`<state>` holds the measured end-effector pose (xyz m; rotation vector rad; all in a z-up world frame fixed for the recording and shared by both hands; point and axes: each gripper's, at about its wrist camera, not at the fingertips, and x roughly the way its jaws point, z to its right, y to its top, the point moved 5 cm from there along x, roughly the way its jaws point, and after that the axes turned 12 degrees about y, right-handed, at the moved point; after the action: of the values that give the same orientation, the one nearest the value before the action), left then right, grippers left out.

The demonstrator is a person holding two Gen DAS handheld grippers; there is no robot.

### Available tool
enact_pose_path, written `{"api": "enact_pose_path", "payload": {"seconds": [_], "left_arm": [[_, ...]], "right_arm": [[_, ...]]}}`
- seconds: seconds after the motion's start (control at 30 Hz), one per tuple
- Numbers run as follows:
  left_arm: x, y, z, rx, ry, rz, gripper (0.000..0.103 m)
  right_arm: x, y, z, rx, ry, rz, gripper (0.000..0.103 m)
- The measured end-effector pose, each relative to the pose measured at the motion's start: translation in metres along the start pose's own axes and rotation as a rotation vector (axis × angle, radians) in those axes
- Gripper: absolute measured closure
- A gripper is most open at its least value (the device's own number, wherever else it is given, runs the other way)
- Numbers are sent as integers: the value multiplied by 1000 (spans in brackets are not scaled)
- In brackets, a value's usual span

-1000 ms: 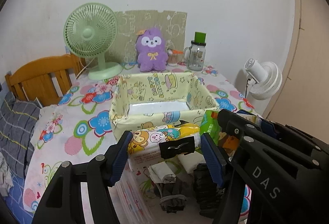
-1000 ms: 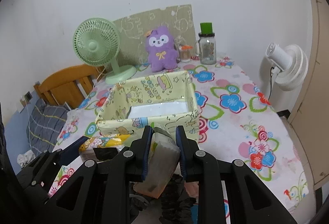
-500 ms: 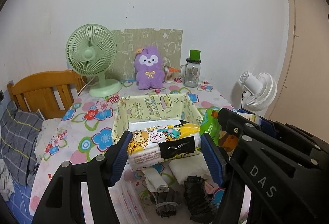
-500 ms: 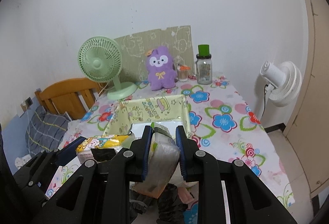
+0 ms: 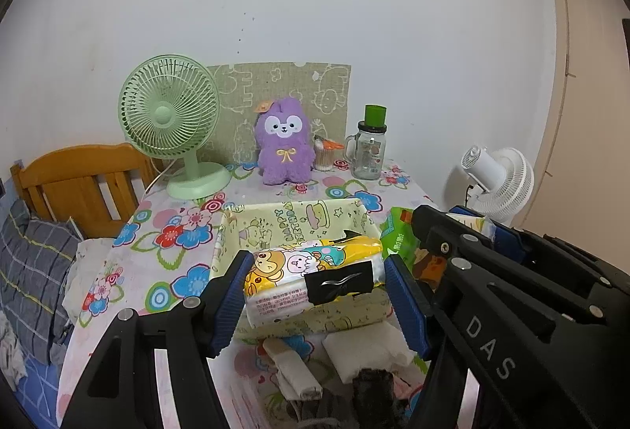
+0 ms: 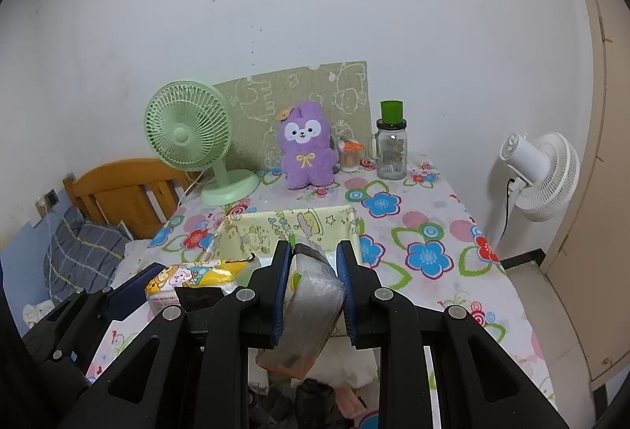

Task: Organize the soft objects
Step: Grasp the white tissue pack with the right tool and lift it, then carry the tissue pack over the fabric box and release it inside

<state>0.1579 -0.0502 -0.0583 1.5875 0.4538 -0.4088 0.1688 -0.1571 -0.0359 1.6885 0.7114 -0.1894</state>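
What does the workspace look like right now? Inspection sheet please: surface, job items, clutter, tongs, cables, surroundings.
Surface: table under a floral cloth.
Job's things: cartoon tissue pack and green-printed pack, both lifted in front of the yellow fabric box; folded white cloths and dark rolled items lie below.
Clutter: green desk fan, purple plush, glass jar, cotton swab pot.
Tongs: left tongs clamp the cartoon pack end to end; right tongs pinch the green-printed pack.
Cables: fan cord; black lead on white fan.
Surroundings: wooden headboard, plaid bedding, white wall.
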Motion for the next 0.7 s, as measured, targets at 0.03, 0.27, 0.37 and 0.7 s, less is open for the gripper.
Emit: {"api": "enact_pose_path", "payload": {"seconds": [0.03,0.27,0.37,0.7], "left_arm": [[2,2,0,4,3,3,34],[23,14,2,10,21,14,34],[33,17,3,12,22,11,34],[73,28,1,10,23,-26,34]], "right_arm": [[2,1,0,0,0,-1,76],[24,13,7,-10,-8,0,76],[36,18,11,-10,-10,-3,76],[77,29,20,3,-9,-27,76]]}}
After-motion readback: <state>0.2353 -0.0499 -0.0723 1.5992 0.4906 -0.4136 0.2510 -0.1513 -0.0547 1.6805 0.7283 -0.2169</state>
